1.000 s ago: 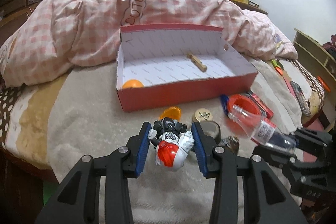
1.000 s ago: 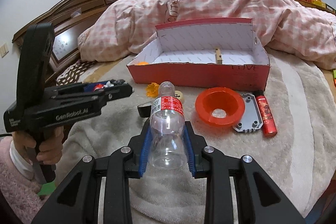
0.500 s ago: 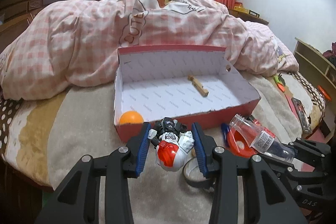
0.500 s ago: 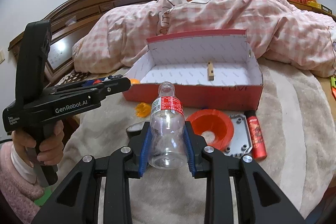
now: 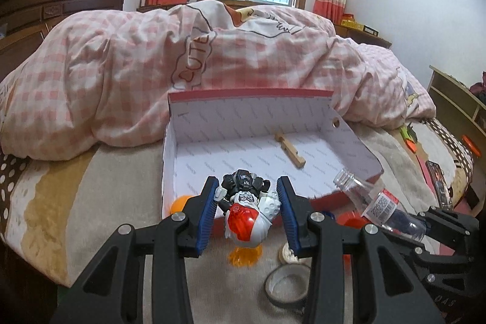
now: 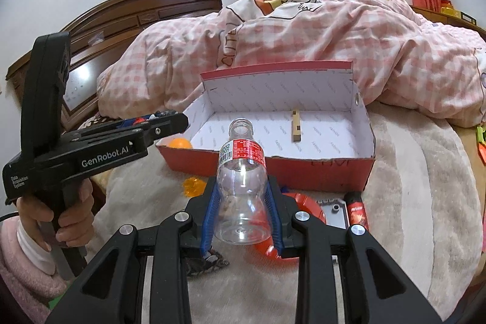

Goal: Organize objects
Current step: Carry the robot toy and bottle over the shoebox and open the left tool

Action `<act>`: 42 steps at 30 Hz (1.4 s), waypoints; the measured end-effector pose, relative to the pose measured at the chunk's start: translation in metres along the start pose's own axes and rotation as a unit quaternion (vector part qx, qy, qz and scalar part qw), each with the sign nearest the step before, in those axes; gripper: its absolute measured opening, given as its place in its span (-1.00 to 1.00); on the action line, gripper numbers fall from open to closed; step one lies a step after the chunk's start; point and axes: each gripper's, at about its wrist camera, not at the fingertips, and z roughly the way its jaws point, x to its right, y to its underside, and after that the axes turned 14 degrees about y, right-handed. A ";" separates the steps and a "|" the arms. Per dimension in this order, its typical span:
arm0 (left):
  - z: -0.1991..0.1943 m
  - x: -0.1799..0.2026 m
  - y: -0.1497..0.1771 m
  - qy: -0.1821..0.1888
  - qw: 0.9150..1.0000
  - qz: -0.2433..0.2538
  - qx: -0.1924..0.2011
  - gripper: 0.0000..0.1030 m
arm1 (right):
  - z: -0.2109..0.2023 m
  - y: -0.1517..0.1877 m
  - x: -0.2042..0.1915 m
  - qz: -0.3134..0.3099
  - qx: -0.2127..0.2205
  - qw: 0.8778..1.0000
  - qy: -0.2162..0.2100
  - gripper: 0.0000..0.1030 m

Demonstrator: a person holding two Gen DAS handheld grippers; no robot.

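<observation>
Pink-checked quilt, bearing the partly readable word "CUTE", is lying heaped behind the work area.

Red cardboard box, white-lined and open-topped, is sitting on the beige blanket, evidently serving as the collecting bin; a wooden block and an orange ball are lying inside.

Clear plastic bottle, uncapped, red label with barcode, text too small to read, is being clamped by the right gripper, jaws partly closed on its waist, held short of the box's near wall.

Toy robot figure, red, white and black, is being gripped by the left gripper, jaws about half open, over the near wall. Its housing is reading "GenRobot.AI".

Tape roll, orange translucent piece, and red canister are lying unsorted in front.
</observation>
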 end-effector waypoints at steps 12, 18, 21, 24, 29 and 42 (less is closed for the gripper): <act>0.042 -0.012 -0.030 -0.002 1.000 -0.001 0.003 -0.24 | 0.016 -0.013 0.004 0.028 -0.010 0.999 0.011 -0.40; 0.072 -0.027 -0.034 -0.022 1.000 -0.012 -0.014 -0.24 | 0.020 -0.009 0.003 0.031 -0.017 0.999 0.010 -0.40; 0.086 -0.034 -0.032 -0.030 0.999 -0.017 -0.027 -0.24 | 0.022 -0.007 0.004 0.035 -0.020 0.999 0.012 -0.40; 0.097 -0.041 -0.029 -0.038 0.998 -0.024 -0.039 -0.24 | 0.025 -0.005 0.007 0.040 -0.024 0.999 0.013 -0.40; 0.107 -0.045 -0.025 -0.045 0.997 -0.027 -0.050 -0.24 | 0.027 -0.004 0.009 0.044 -0.027 0.999 0.013 -0.40; 0.124 -0.053 -0.019 -0.053 0.996 -0.036 -0.070 -0.24 | 0.031 -0.005 0.006 0.041 -0.032 0.999 0.014 -0.40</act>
